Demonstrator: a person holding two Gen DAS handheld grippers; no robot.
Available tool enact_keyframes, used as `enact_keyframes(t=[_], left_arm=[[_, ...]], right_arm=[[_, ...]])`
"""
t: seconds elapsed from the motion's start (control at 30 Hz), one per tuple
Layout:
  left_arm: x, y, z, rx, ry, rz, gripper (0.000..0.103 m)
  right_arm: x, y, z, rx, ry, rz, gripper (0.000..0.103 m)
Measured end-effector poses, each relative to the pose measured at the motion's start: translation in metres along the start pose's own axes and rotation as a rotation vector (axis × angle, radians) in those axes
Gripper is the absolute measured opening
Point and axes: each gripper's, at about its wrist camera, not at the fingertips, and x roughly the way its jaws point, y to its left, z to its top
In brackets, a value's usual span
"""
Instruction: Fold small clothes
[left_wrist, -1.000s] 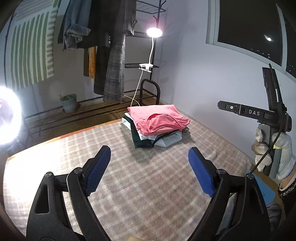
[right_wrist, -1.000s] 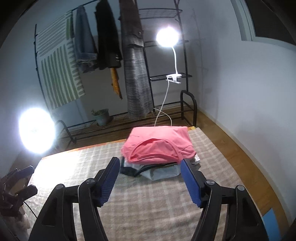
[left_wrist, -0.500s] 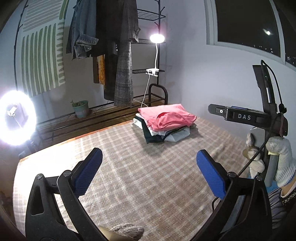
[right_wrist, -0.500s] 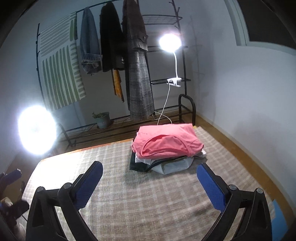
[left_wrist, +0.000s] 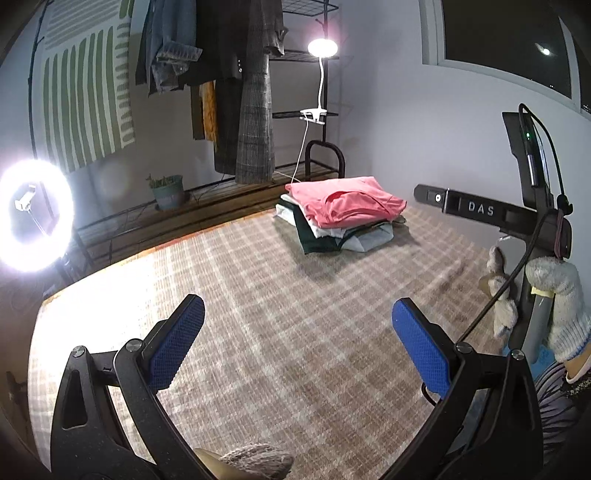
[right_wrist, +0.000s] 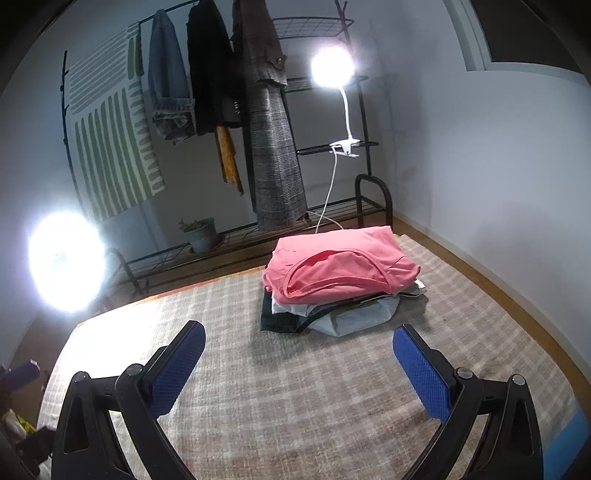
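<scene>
Plaid mat bare before folded stack.

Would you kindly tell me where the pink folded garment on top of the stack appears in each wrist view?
Left wrist view: pink garment lies right of centre, upper half, atop the stack.
Right wrist view: pink garment sits right of centre, mid-height.
Shared landmark: the white clip lamp above it.

Folded stack lies on rug, before rack.
</scene>
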Motion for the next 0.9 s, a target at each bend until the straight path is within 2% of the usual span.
enact_keyframes(t=[0.33,0.9], left_arm=[[-0.003,0.003,-0.001,-0.018,0.006,0.004,0.103],[-0.005,0.004,-0.002,-0.02,0.007,0.006,0.103]], right_arm=[[0.007,-0.004,-0.003,0.014,0.02,-0.03,0.103],[0.013,-0.002,-0.006,0.017,0.031,-0.028,0.103]])
